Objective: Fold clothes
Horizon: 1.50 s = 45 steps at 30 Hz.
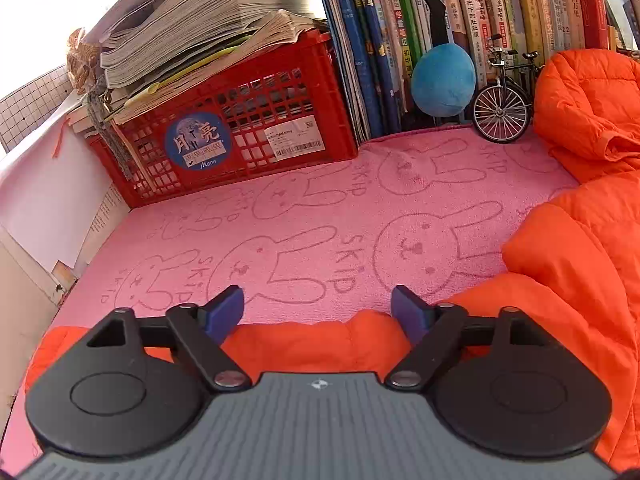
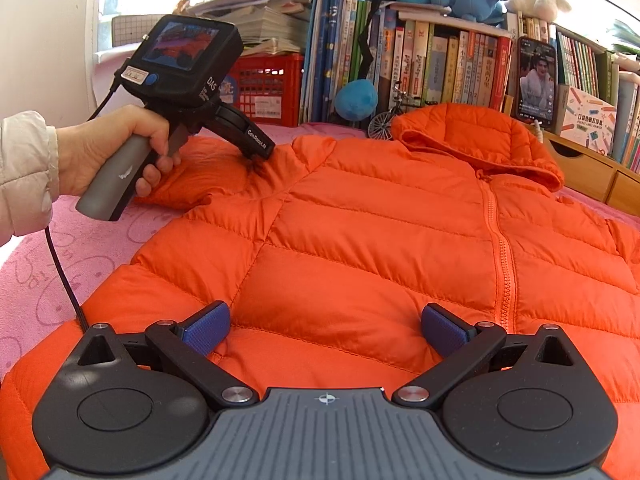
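An orange hooded puffer jacket point(image 2: 360, 220) lies front up and zipped on the pink towel point(image 2: 44, 264). Its hood point(image 2: 472, 136) points to the books. My left gripper point(image 1: 318, 312) stands with jaws wide apart over the jacket's left sleeve point(image 1: 304, 344). Sleeve fabric bulges up between the blue pads point(image 1: 222, 314), and no firm pinch shows. In the right wrist view a hand point(image 2: 108, 148) holds that gripper point(image 2: 258, 160), tips down on the sleeve near the shoulder. My right gripper point(image 2: 326, 330) is open just above the jacket's lower front, with nothing between its pads.
A red crate point(image 1: 240, 136) stacked with magazines stands at the back left. A row of books point(image 1: 480, 20), a blue plush point(image 1: 444, 80) and a small model bicycle point(image 1: 504, 100) line the back. A phone point(image 2: 536, 80) and wooden drawers point(image 2: 588, 168) are at the right.
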Motion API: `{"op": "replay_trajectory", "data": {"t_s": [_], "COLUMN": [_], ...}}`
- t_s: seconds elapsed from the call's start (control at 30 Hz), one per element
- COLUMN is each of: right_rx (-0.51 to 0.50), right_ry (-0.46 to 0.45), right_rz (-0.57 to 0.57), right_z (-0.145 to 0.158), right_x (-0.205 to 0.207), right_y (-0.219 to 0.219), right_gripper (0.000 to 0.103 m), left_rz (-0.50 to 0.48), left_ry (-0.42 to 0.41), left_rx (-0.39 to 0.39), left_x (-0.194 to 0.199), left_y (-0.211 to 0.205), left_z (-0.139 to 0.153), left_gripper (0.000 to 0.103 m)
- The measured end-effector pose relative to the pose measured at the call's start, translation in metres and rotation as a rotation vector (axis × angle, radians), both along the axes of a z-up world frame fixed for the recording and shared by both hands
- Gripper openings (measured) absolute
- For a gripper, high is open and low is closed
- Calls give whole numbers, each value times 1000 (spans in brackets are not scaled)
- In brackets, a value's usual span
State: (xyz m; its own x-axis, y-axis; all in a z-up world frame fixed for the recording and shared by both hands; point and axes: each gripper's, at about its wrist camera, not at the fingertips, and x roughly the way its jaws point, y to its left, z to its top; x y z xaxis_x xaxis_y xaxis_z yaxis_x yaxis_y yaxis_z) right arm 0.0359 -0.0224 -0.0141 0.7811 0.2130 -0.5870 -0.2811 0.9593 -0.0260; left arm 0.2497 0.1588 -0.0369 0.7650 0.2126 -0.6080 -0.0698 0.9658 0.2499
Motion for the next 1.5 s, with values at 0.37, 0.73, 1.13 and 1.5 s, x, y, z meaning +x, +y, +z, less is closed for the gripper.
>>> {"op": "replay_trajectory", "data": {"t_s": [0.37, 0.73, 1.13, 1.5], "right_rx": [10, 5, 61, 277], "right_ry": [0, -2, -14, -148], "right_rz": [-2, -6, -9, -330], "right_z": [-1, -2, 0, 29], "right_x": [0, 0, -3, -50], "right_y": [-1, -1, -9, -173], "right_gripper": [103, 103, 103, 103], "left_rz": [-262, -102, -46, -296], "left_ry": [-35, -19, -93, -176], "left_rx": [-63, 40, 41, 3], "left_x": [-78, -18, -50, -118], "left_y": [-13, -17, -35, -92], "left_z": [8, -14, 17, 31], "left_gripper": [83, 98, 90, 94]}}
